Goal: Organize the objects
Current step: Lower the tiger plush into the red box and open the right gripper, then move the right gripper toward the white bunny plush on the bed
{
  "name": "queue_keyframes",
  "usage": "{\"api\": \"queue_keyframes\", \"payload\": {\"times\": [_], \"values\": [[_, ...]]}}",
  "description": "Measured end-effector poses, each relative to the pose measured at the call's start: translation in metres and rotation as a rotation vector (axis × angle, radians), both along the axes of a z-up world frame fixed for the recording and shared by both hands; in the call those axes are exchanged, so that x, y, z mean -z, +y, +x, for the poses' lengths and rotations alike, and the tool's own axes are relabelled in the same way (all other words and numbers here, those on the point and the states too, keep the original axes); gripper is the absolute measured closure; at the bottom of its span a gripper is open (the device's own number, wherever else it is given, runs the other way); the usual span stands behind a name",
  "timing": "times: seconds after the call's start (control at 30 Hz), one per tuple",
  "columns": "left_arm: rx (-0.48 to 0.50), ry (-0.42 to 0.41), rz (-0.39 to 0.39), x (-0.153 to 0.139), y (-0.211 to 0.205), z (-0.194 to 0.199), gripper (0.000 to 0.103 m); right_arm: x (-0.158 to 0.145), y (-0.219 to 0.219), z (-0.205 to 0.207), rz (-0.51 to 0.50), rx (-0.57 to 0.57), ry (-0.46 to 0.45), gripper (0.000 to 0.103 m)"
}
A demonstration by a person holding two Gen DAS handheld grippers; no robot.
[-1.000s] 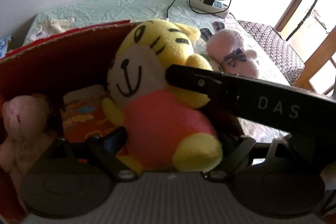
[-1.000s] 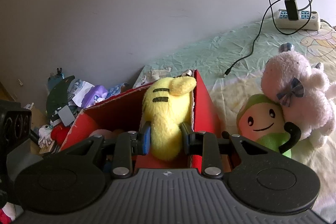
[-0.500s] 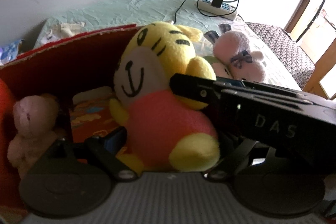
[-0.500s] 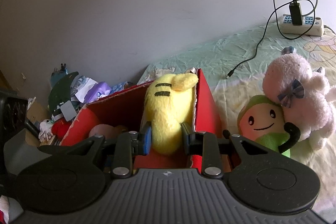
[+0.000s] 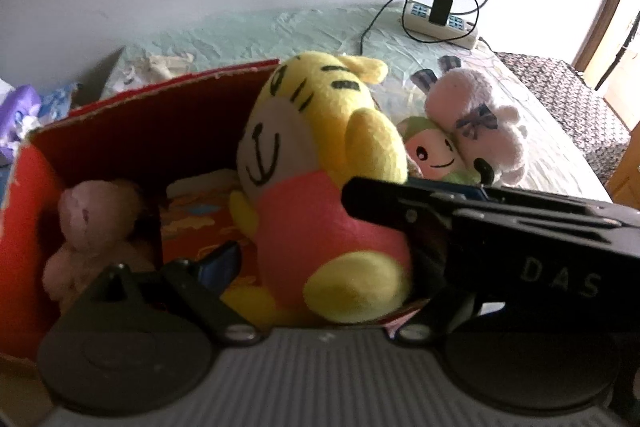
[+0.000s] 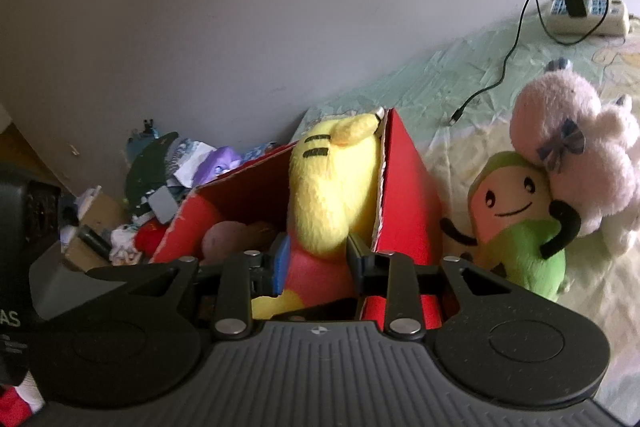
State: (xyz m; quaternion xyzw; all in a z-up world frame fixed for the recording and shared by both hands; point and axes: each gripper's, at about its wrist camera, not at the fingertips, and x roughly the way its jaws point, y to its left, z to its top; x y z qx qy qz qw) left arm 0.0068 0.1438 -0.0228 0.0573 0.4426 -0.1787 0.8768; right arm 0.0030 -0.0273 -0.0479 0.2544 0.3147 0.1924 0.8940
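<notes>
Tiger (image 6: 332,187) sits clenched in right gripper (image 6: 316,259) over box (image 6: 404,195), left gripper (image 5: 320,291) released at 9 o'clock.

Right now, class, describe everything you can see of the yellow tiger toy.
The tiger toy is soft plush: yellow head with black stripes, white smiling face, pink body, yellow paws. It sits upright inside the red box, against its right-hand wall, head above the rim. The right gripper has its fingers pressed on its body from behind.
</notes>
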Motion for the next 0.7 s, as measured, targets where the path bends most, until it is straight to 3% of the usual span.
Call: {"api": "queue_keyframes", "payload": {"times": [0.13, 0.2, 0.4, 0.57, 0.7], "values": [[-0.017, -0.037, 0.031, -0.009, -0.004, -0.009, 0.015, -0.004, -0.007, -0.006, 0.027, -0.026, -0.006, 0.065], [-0.031, -0.065, 0.046, -0.015, -0.006, -0.014, 0.006, -0.007, -0.016, -0.010, 0.046, -0.029, -0.018, 0.064], [-0.095, -0.151, 0.085, -0.035, -0.014, -0.023, 0.006, -0.009, -0.059, -0.020, 0.106, 0.027, -0.033, 0.063], [-0.098, -0.206, 0.067, -0.053, -0.029, -0.026, 0.006, -0.001, -0.098, -0.027, 0.124, 0.103, -0.012, 0.063], [-0.048, -0.233, 0.033, -0.060, -0.053, -0.029, 0.006, 0.005, -0.123, -0.031, 0.127, 0.149, 0.009, 0.063]]}}
